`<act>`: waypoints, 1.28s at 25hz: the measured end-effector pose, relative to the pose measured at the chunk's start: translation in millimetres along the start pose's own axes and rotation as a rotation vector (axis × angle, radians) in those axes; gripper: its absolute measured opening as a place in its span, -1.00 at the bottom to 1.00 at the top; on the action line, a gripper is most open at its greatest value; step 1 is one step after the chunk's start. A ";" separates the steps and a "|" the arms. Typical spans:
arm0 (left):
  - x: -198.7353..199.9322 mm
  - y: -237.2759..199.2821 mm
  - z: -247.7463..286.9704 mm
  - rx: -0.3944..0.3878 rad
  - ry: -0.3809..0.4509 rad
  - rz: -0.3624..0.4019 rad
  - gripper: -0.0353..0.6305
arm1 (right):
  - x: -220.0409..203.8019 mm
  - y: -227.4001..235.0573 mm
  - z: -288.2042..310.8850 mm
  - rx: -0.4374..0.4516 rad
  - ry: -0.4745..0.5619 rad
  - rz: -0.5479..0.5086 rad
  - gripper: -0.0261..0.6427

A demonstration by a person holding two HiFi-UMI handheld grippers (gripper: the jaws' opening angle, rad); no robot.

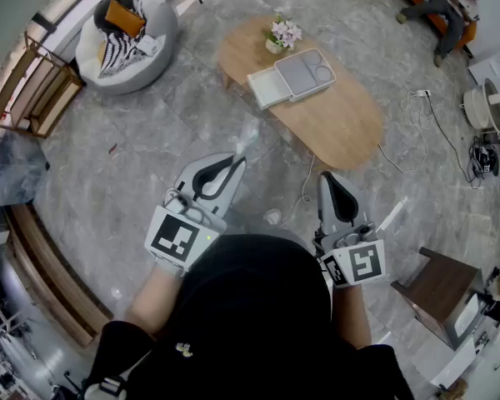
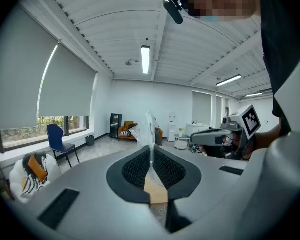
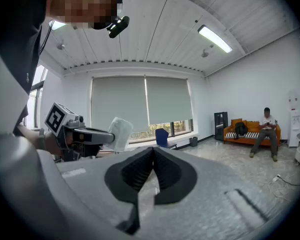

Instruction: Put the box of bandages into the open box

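My left gripper (image 1: 232, 163) is shut on a thin white bandage pack in clear wrap (image 1: 245, 140), held in the air well short of the table. In the left gripper view the pack (image 2: 149, 126) stands edge-on and sticks up from between the closed jaws (image 2: 151, 153). The right gripper view shows the same pack (image 3: 120, 133) at the tip of the left gripper (image 3: 96, 135). My right gripper (image 1: 327, 178) is shut with nothing in it (image 3: 152, 151). The open white box (image 1: 292, 77) lies on the oval wooden table (image 1: 342, 119), far ahead of both grippers.
A small flower pot (image 1: 283, 33) stands by the open box. A grey beanbag (image 1: 125, 32) is at far left, a dark side table (image 1: 437, 286) at right. White cables (image 1: 412, 132) trail on the marble floor. A person sits on an orange sofa (image 3: 265, 129).
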State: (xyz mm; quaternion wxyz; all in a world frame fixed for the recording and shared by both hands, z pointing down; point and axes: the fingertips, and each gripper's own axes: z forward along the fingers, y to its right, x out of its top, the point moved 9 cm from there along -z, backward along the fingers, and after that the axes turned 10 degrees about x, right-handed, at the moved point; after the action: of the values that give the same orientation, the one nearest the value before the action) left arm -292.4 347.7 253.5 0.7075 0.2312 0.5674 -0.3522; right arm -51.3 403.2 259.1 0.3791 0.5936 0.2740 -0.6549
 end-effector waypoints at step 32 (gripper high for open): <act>-30.9 -112.7 46.4 -0.059 -0.072 -0.034 -0.80 | -26.7 15.9 91.3 -0.173 -0.071 0.128 -0.93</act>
State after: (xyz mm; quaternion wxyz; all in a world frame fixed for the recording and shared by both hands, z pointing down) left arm -351.7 248.5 303.0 0.7279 0.1878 0.5557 -0.3552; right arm -90.0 325.1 300.2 0.4794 0.5515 0.2773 -0.6238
